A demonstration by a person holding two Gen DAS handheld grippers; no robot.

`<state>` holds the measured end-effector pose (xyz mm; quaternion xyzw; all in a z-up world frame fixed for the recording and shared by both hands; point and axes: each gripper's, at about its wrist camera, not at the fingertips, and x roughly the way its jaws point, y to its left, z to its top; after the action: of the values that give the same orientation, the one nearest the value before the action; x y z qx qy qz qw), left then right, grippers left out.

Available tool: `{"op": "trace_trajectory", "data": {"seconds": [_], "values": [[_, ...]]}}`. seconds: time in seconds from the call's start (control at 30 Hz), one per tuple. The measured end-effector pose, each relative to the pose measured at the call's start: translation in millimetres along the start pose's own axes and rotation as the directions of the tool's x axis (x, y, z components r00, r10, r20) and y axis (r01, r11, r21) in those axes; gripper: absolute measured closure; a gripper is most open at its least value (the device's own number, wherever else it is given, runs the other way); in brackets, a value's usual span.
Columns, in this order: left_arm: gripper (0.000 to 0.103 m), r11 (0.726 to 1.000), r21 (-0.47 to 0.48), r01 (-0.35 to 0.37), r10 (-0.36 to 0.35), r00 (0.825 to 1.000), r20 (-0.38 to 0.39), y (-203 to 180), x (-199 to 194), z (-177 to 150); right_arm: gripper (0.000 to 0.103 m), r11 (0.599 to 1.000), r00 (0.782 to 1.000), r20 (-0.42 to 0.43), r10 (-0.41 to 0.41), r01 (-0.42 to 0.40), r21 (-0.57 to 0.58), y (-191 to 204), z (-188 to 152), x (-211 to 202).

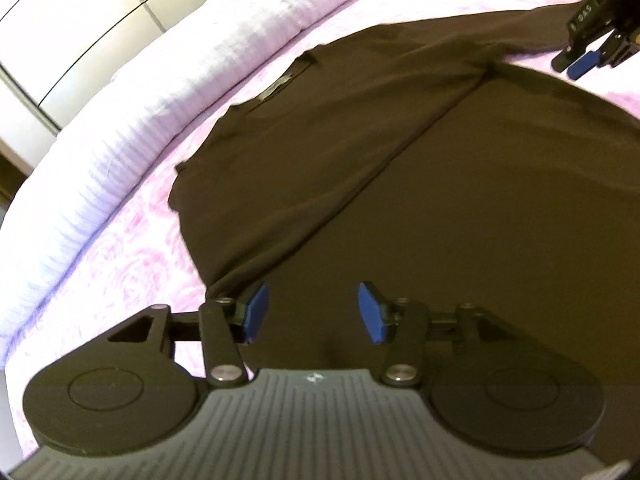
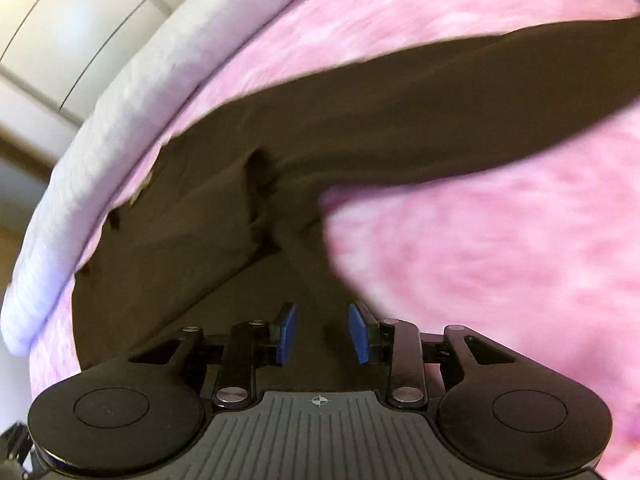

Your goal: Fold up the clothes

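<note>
We see a pink floral-patterned bedspread, a pale lilac striped quilt along it, and glossy white panelled cabinet doors behind.

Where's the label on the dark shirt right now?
In the left wrist view, the label sits at the shirt's collar, upper middle, beside the pink bedsheet.

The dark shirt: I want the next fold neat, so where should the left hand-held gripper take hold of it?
Probably the near left corner of the dark shirt, where its edge meets the pink bedspread. The left hand-held gripper is open just above there; come in low from the left, since the cloth lies flat and only its edge offers a pinch.
</note>
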<state>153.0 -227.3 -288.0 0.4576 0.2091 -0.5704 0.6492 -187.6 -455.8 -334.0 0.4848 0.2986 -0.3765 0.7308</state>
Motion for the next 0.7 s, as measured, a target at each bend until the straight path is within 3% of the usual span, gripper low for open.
{"op": "trace_trajectory", "data": {"seconds": [0.13,0.33,0.47,0.7], "values": [[0.051,0.999,0.001,0.038,-0.038,0.998,0.052,-12.0,-11.5,13.3,0.063,0.992,0.991,0.113,-0.076,0.063,0.112,-33.8,-4.0,-60.5],[0.051,0.996,0.004,0.088,-0.088,0.992,0.089,-43.9,-19.8,46.9,0.047,0.973,0.953,0.244,-0.181,0.138,0.184,-92.2,15.0,-133.3],[0.048,0.995,0.019,0.093,-0.095,0.991,0.096,-66.4,-23.5,80.8,0.046,0.952,0.929,0.309,-0.206,0.117,0.282,-141.8,49.8,-146.2],[0.047,0.999,-0.024,0.024,-0.024,1.0,-0.016,-111.6,2.7,144.2,0.046,0.941,0.941,0.299,-0.162,0.056,0.335,-242.9,120.7,-94.2]]}}
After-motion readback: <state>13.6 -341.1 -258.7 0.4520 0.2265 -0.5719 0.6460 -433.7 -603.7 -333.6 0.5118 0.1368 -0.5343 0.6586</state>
